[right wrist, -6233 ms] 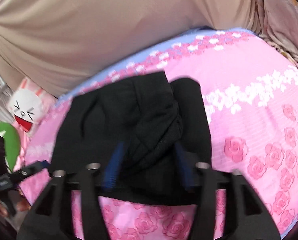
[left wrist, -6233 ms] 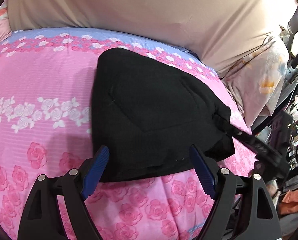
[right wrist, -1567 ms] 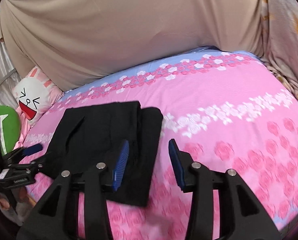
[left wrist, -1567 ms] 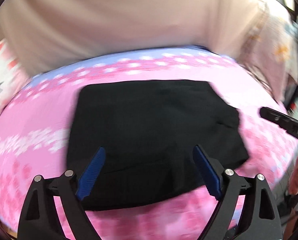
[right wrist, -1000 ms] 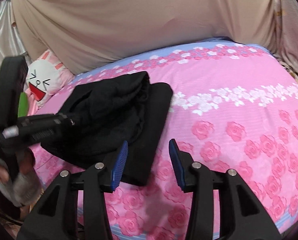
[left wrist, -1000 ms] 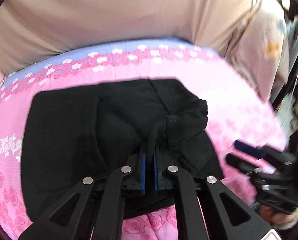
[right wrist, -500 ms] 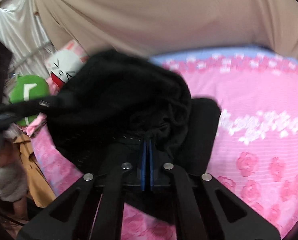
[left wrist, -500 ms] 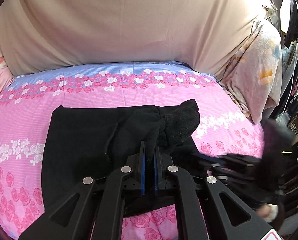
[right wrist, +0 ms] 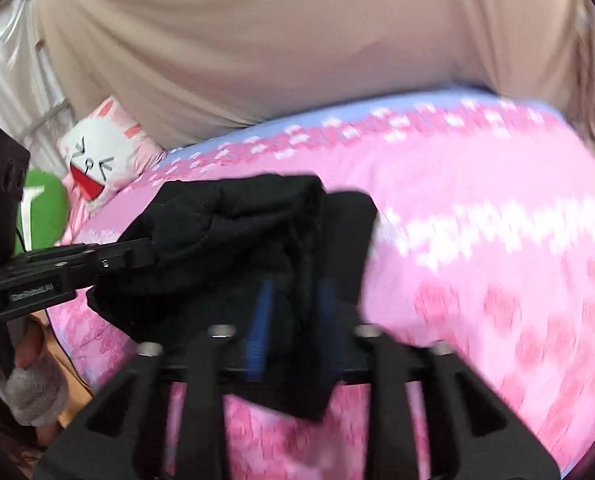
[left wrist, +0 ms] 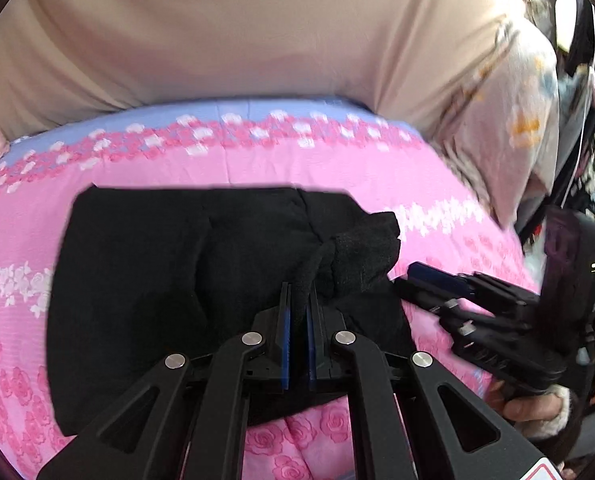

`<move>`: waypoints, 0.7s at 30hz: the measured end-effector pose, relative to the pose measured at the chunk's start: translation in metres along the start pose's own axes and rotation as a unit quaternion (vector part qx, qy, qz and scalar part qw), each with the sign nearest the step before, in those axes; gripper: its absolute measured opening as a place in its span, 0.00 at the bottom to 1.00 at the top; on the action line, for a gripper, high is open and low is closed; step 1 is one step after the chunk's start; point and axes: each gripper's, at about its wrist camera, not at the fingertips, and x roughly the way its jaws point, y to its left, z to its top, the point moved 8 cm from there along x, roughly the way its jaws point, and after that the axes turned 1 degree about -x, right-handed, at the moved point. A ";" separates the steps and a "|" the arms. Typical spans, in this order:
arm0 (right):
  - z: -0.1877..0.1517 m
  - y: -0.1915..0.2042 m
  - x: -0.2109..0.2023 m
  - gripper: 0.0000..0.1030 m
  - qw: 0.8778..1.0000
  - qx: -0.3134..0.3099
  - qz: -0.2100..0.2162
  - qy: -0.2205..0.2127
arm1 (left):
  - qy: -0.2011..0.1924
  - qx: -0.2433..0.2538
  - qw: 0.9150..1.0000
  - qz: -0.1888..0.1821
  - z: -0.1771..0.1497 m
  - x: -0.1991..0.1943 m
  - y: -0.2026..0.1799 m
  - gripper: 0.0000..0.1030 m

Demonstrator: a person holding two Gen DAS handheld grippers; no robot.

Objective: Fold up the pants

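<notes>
Black pants (left wrist: 145, 280) lie folded on the pink rose bedspread (left wrist: 225, 168), toward its near edge and closer to the left side, where the rabbit pillow (right wrist: 97, 160) sits by the bed's far left corner. Our left gripper (left wrist: 297, 312) has its blue pads pressed almost together, pinching a bunched ridge of pants fabric that rises between them; a crumpled lump of the cloth sits just beyond the tips, to the right. Our right gripper (right wrist: 293, 320) has its blue pads (right wrist: 259, 320) partly apart with a fold of the pants running between them; that view is motion-blurred, so we cannot tell whether the pads actually press the cloth or just straddle it. In the right wrist view the left gripper (right wrist: 137, 254) comes in from the left edge with its tip at the pants' lifted near-left part. In the left wrist view the right gripper (left wrist: 437, 280) comes in from the right, tip just beside the pants' right edge. Beige sheet (left wrist: 257, 40) hangs behind the bed's far edge, floral pillow (left wrist: 517, 128) stands at the far right corner, green cushion (right wrist: 43, 208) is next to the rabbit pillow.
</notes>
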 end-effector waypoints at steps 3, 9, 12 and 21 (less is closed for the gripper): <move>0.010 0.008 0.032 0.36 0.999 -0.025 0.009 0.031 | -0.027 -0.010 1.000 0.007 0.013 -0.015 0.009 0.05; 0.022 0.021 0.057 0.05 0.998 -0.035 0.033 0.037 | -0.037 -0.007 0.999 0.009 0.022 -0.026 0.016 0.05; 0.035 0.022 0.017 0.04 0.999 -0.025 0.028 -0.018 | -0.031 0.010 0.999 0.000 0.017 -0.023 0.010 0.05; 0.007 -0.033 -0.004 0.18 0.996 0.036 -0.081 -0.020 | 0.057 0.034 0.998 -0.015 -0.034 0.039 -0.010 0.08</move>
